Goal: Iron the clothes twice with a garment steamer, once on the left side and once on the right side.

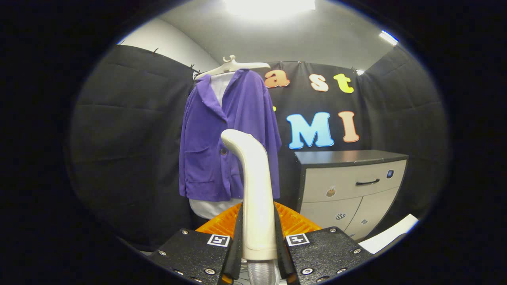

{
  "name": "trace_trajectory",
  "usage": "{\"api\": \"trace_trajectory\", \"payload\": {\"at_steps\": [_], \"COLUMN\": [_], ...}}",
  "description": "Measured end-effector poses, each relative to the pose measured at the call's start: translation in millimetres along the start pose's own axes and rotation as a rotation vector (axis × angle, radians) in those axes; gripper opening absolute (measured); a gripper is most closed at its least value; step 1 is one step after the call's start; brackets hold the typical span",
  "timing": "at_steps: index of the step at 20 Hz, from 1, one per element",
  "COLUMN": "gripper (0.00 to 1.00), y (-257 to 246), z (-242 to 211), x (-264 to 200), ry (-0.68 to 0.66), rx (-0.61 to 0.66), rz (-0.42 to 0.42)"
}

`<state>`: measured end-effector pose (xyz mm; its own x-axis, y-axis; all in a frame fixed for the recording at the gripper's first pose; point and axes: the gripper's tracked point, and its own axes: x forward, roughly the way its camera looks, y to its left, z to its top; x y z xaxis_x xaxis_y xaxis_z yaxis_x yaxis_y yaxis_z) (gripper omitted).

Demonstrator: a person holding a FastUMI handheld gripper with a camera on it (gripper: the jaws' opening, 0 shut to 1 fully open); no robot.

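gripper (258, 245) clamps the steamer (253, 190), held well short of the purple jacket (222, 138); both ironing passes seem undone.

Camera on the tongs (257, 237), facing forward, jacket (214, 138) near ahead

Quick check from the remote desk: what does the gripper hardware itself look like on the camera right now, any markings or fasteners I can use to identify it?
The gripper has two blocky bodies with a rough, textured finish, one on each side. Each carries a small square black-and-white tag on its inner top corner, and round metal screw heads dot the faces. The thin, flat fingers rise from the inner edges. No cables or sleeve show.
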<state>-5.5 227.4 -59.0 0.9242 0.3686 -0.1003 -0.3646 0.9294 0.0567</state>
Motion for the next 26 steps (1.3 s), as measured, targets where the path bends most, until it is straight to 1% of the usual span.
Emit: {"api": "trace_trajectory", "payload": {"at_steps": [5, 8, 13, 16, 20, 26], "gripper": [0.37, 0.37, 0.37, 0.37, 0.37, 0.37], "y": [-52, -79, -121, -138, -149, -151], "z": [56, 71, 78, 79, 76, 72], "x": [-42, -66, -93, -97, -98, -88], "ry": [-0.076, -0.098, -0.111, -0.121, -0.107, -0.098], "rx": [0.020, 0.025, 0.018, 0.032, 0.040, 0.049], "rz": [-0.075, -0.108, -0.157, -0.169, -0.167, -0.140]}}
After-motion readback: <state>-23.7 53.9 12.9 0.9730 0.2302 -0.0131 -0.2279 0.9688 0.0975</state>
